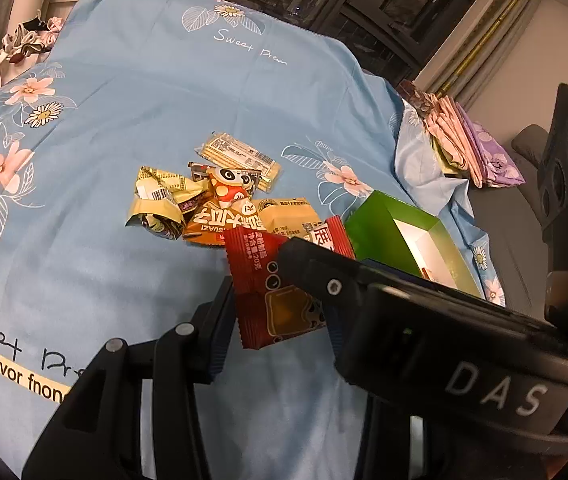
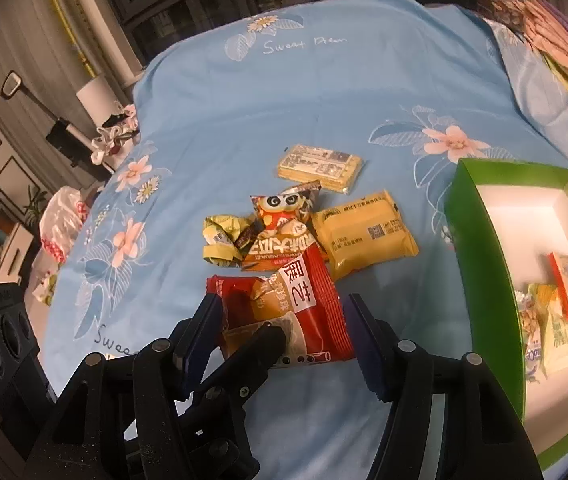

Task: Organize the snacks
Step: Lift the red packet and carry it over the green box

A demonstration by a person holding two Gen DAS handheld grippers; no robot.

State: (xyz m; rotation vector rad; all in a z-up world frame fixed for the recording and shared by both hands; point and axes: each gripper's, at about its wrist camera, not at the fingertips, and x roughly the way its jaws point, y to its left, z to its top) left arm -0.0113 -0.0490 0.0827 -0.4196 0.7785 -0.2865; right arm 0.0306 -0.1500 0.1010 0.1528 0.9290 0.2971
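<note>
A red snack packet (image 1: 272,300) (image 2: 316,320) is lifted just in front of the snack pile on the blue bedspread. My left gripper (image 1: 280,312) is shut on it, one blue pad on each side. In the right wrist view one of its black fingers (image 2: 264,340) lies across the packet. My right gripper (image 2: 282,314) is also shut on the packet, its pads against the two side edges; its finger (image 1: 308,268) crosses the left wrist view. The open green box (image 1: 380,220) (image 2: 480,248) stands to the right and holds several packets.
Behind the red packet lie an orange panda packet (image 2: 280,232), a yellow packet (image 2: 364,232), crumpled yellow-green packets (image 2: 220,240) and a flat wafer pack (image 2: 320,166). Folded cloths (image 1: 464,136) are piled at the bed's far right. A plastic bag (image 2: 60,224) sits off the left edge.
</note>
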